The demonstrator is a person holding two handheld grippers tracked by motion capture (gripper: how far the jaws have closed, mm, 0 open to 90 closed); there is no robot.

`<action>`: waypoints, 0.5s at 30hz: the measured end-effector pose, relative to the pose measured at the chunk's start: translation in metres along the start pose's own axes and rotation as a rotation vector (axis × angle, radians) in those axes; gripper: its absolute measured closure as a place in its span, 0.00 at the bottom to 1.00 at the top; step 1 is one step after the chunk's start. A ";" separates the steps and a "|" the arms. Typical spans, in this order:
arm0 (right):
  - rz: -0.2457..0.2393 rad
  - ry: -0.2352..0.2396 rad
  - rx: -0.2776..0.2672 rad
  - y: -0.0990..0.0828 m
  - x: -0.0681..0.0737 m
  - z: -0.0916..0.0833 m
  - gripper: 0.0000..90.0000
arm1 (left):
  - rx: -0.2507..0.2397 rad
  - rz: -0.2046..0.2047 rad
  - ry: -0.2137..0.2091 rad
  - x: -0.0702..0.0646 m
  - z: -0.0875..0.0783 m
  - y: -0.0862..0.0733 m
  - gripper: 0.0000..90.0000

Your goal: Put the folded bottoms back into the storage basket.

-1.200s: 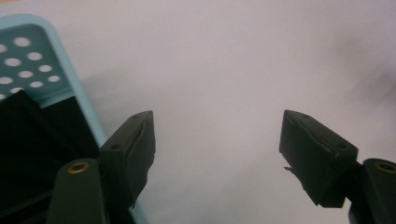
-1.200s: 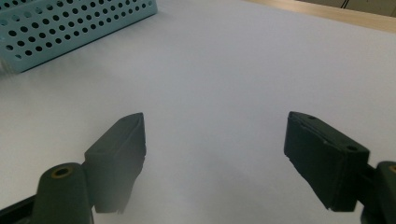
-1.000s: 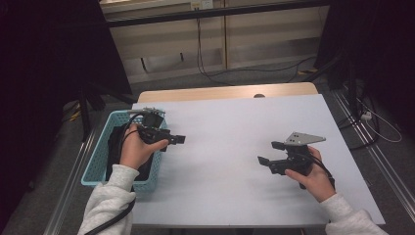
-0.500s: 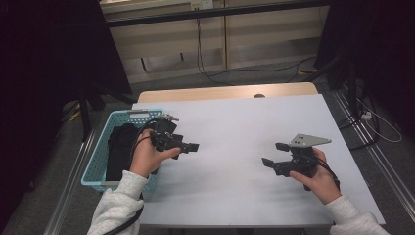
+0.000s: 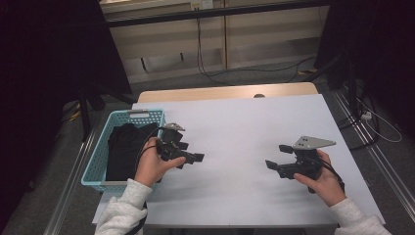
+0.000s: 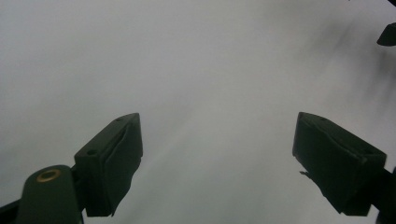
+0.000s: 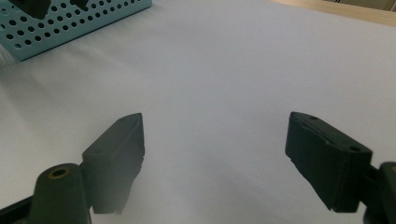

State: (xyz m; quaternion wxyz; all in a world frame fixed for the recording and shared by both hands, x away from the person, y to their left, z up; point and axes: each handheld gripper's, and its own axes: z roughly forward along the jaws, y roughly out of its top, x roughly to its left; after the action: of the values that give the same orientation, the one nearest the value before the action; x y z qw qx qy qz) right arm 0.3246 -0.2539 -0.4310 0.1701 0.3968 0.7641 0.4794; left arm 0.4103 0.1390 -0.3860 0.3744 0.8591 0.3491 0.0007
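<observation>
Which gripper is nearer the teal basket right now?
Left. The left gripper sits just past the teal basket on its right side; the right gripper is across the table, well apart.

black cloth [image 5: 125, 149] partly hidden in basket [image 5: 98, 161], sleeves cut off below

No text, label, brand, number or sign can be read anywhere: not on the desk [image 5: 244, 127], not on the basket [image 5: 100, 159] at its left edge, not on the cabinets beyond its far edge.
</observation>
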 end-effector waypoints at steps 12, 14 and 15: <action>0.000 -0.008 0.004 -0.006 -0.003 -0.009 0.21 | -0.006 0.029 -0.025 -0.006 0.005 -0.015 0.16; 0.000 -0.011 0.006 -0.007 -0.004 -0.010 0.21 | -0.005 0.033 -0.034 -0.006 0.006 -0.017 0.15; -0.001 -0.012 0.007 -0.007 -0.004 -0.011 0.21 | -0.003 0.036 -0.037 -0.006 0.006 -0.018 0.15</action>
State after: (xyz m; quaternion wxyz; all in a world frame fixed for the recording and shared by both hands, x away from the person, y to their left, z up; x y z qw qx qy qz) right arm 0.3165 -0.2652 -0.4322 0.1735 0.3998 0.7648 0.4745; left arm 0.3965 0.1398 -0.4006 0.3819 0.8646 0.3265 -0.0078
